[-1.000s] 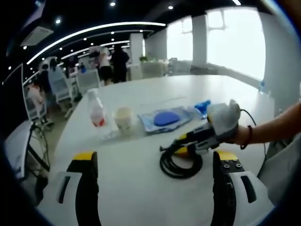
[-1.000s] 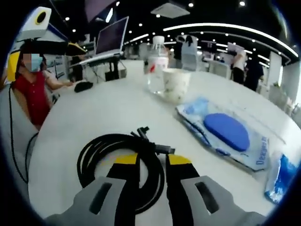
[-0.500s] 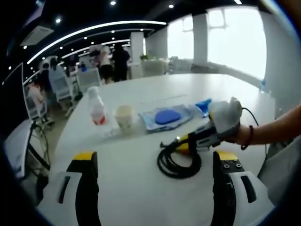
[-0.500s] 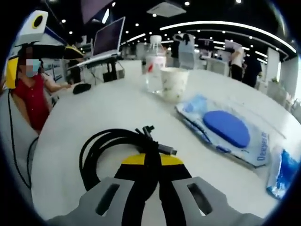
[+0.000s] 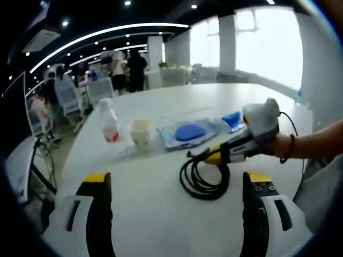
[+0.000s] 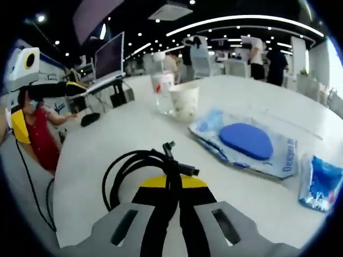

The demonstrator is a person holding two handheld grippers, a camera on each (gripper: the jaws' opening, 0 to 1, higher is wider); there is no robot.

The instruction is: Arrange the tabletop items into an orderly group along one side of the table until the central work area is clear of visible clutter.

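Black cable (image 6: 140,170), wound in a loose coil, lies on the white surface (image 6: 107,134), and the right tongs (image 6: 173,183) are clenched on its bundled part, the yellow-tipped jaws pressed against the strands with the plug ends sticking out just past them. Seen from the left gripper view, the coil (image 5: 202,176) hangs partly off the right tongs (image 5: 218,156), its lower loop resting on the surface (image 5: 161,214), and a hand (image 5: 278,145) with a dark wristband holds that tool from the right. The left tongs (image 5: 174,184) are released, jaws standing wide apart over bare surface near its close edge.

Farther in, toward the middle of the surface, a row of things sits close together: a clear water bottle (image 6: 161,85) with a red label, a paper cup (image 6: 183,100) just beside it, a flat plastic pouch (image 6: 252,149) with a blue oval pad inside, and a small blue packet (image 6: 319,182) beyond the pouch. People stand and sit in the office behind.
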